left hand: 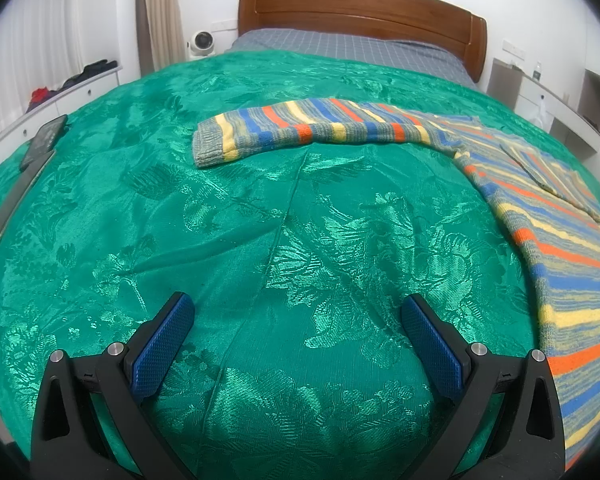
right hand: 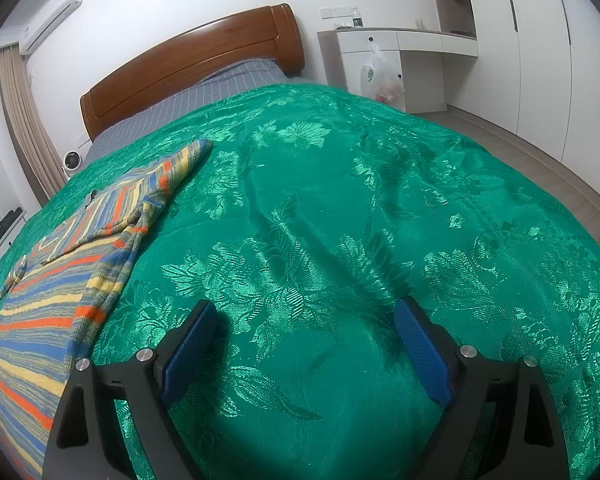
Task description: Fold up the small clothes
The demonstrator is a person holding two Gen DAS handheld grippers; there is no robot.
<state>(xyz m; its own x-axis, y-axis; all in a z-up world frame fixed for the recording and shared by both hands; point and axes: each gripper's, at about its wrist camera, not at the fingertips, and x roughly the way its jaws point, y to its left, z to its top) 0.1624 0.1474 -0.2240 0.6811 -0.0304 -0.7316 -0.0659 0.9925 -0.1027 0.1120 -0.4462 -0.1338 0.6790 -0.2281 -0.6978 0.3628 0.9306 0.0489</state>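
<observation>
Green brocade bedspread (left hand: 260, 240) fills the lower and middle of both views, and over it each tool is held with nothing between its pads: the left gripper (left hand: 298, 340) is seen wide apart at the bottom of its frame, and the right gripper (right hand: 306, 344) likewise spread in its own. Beyond them, the striped sweater (left hand: 540, 248) is laid flat along the right edge of the left view, with one sleeve (left hand: 300, 128) stretched across the upper centre; in the right view it is found at lower left. The sleeve cuff would best be pinched near its edge and carried across the body, kept low so no wrinkle is dragged in. Farthest back, a wooden headboard (left hand: 360, 12) is seen.
</observation>
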